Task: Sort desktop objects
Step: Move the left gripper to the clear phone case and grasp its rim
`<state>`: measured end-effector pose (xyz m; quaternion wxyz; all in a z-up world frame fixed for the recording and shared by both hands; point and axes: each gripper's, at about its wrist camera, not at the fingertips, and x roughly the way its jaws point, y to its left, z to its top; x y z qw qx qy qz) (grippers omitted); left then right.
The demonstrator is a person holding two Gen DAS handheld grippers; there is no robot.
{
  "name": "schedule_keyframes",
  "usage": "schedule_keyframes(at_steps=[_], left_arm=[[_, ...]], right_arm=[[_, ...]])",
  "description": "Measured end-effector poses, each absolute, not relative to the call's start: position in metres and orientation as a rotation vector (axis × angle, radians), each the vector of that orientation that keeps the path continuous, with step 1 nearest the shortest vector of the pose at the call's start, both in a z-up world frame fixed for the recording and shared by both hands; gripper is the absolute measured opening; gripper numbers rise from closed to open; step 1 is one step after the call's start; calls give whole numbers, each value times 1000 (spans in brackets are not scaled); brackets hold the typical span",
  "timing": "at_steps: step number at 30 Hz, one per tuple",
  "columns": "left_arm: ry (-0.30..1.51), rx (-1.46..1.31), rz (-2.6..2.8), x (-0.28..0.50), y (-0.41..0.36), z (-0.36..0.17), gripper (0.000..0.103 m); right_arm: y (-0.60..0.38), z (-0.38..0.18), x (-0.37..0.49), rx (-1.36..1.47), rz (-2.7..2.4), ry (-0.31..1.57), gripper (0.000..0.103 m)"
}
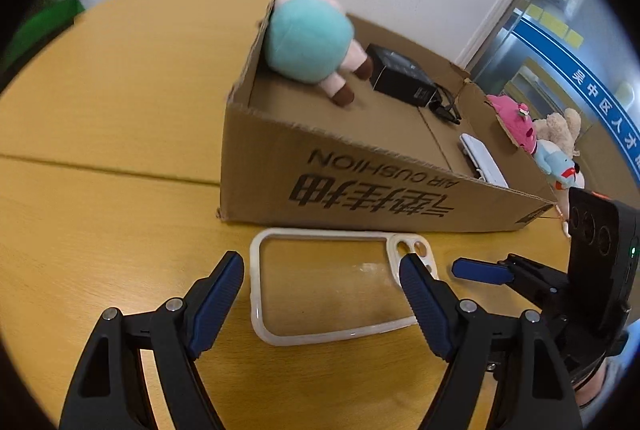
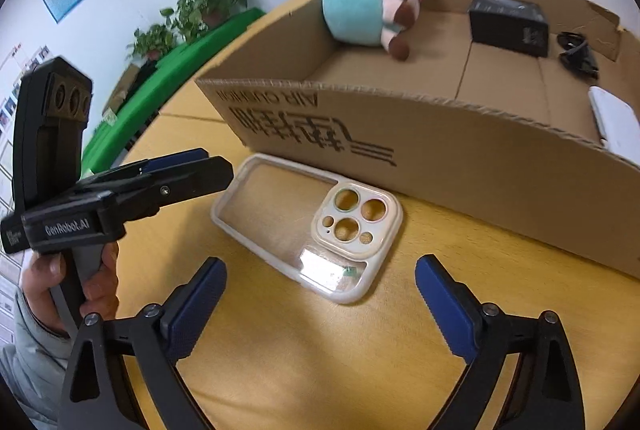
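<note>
Phone case [image 1: 328, 286] lies flat, seemingly untouched, between left tool's [image 1: 322, 266] wide-spread fingers.

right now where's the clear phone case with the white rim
The clear white-rimmed phone case lies flat on the wooden table, just in front of the cardboard box, outside it, ahead of both grippers.

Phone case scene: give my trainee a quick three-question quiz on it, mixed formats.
1. True or false: the clear phone case lies inside the cardboard box.
2. Which item sits in the box? A) black box B) mug C) scissors
3. Fill in: the right tool holds ____.

Key: 1 false, the case lies on the table in front of the box. 2 A. 3 nothing; its jaws stand open short of the case, like the left tool.
</note>
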<state>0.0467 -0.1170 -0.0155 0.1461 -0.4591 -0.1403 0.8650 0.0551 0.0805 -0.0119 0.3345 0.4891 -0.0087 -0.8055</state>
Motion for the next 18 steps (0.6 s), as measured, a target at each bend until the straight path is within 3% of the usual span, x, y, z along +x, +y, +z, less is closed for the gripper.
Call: schedule_keyframes(at_steps=[8, 12, 18], left_arm=[[-448, -1335, 2412, 35, -111, -23, 79], [-515, -1329, 2320, 34, -109, -24, 78], [-394, -1387, 2511, 39, -117, -15, 78]], right_arm=[[62, -21, 39, 1287, -2050, 8, 99], [69, -17, 38, 1249, -2014, -76, 97], [70, -10, 47, 1221, -2052, 19, 98]])
